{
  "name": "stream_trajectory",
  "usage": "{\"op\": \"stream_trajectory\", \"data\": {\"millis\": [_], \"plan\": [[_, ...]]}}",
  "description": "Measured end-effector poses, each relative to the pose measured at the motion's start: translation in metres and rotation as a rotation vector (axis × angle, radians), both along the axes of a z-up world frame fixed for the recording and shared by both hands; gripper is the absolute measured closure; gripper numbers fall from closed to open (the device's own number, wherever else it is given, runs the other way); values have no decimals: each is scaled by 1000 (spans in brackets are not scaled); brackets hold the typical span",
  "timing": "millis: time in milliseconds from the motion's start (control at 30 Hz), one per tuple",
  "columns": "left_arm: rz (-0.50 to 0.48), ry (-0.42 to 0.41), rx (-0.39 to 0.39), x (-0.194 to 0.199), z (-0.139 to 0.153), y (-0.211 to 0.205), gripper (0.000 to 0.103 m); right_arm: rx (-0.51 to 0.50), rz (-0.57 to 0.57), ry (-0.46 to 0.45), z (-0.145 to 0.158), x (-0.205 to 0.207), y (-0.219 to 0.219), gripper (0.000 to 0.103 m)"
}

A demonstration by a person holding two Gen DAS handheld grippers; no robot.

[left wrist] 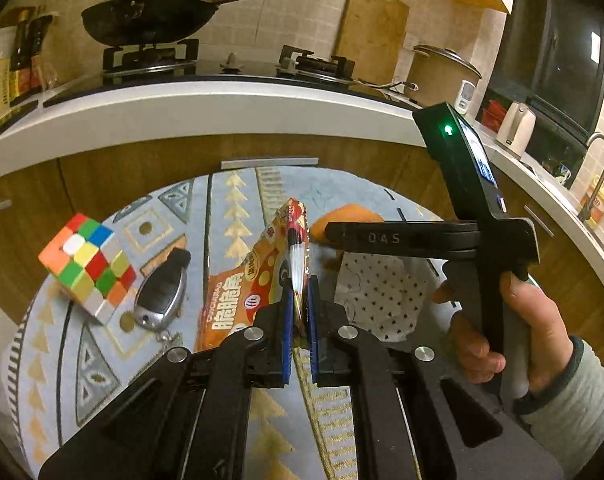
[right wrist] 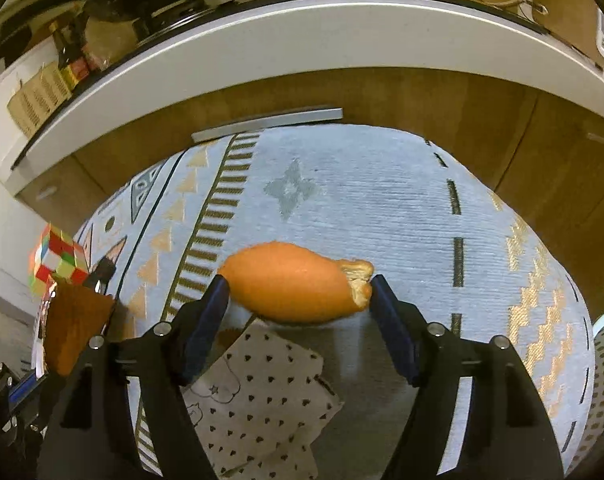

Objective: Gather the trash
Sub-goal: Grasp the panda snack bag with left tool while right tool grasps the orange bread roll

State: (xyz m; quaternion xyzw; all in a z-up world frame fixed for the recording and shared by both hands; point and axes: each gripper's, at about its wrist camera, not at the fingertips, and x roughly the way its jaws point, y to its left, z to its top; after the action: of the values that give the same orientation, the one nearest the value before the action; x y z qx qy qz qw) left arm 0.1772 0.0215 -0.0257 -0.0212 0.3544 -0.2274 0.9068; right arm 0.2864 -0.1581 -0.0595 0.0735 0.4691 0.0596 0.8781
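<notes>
In the left wrist view the left gripper (left wrist: 300, 312) has its blue pads clamped tight on an orange snack wrapper (left wrist: 258, 280), which stands up from between the jaws toward twelve o'clock, its printed face turned to the nine o'clock side. Just beyond the jaws, at ten o'clock, a black and silver car key (left wrist: 160, 292) lies on the patterned rug (left wrist: 238, 200), and further out at nine o'clock sits a scrambled puzzle cube (left wrist: 88, 266), near the key; whether they touch cannot be told. At three o'clock a person's hand (left wrist: 509, 332) grips the handle of the other tool. In the right wrist view the right gripper (right wrist: 298, 292) stands with its jaws spread wide on either side of an orange peel (right wrist: 294, 284), which lies on the rug between the blue pads; the left pad sits at the peel's nine o'clock end and the right pad at its three o'clock end by the pale torn tip, and whether either pad presses on it cannot be told. Nearer the camera, at six o'clock, a dotted paper scrap (right wrist: 262, 396) lies flat, its top edge tucked just under the peel. Far off at twelve o'clock runs the white counter edge (right wrist: 302, 28) above wooden cabinet doors (right wrist: 421, 96)
</notes>
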Motion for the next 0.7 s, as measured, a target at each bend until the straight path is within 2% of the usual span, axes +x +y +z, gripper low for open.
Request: {"op": "stream_trajectory", "data": {"millis": [33, 100, 267, 533, 700], "plan": [[1, 1, 0, 0, -1, 0, 99, -4, 1, -7, 1, -1, 1, 43], [3, 6, -5, -2, -2, 1, 99, 13, 0, -23, 3, -4, 0, 63], [8, 0, -1, -6, 0, 1, 99, 27, -11, -74, 13, -19, -2, 77], [-2, -51, 1, -21, 19, -8, 99, 58, -54, -192, 54, -60, -22, 82], [-30, -145, 41, -43, 42, -32, 99, 8, -101, -266, 80, -97, -41, 82]]}}
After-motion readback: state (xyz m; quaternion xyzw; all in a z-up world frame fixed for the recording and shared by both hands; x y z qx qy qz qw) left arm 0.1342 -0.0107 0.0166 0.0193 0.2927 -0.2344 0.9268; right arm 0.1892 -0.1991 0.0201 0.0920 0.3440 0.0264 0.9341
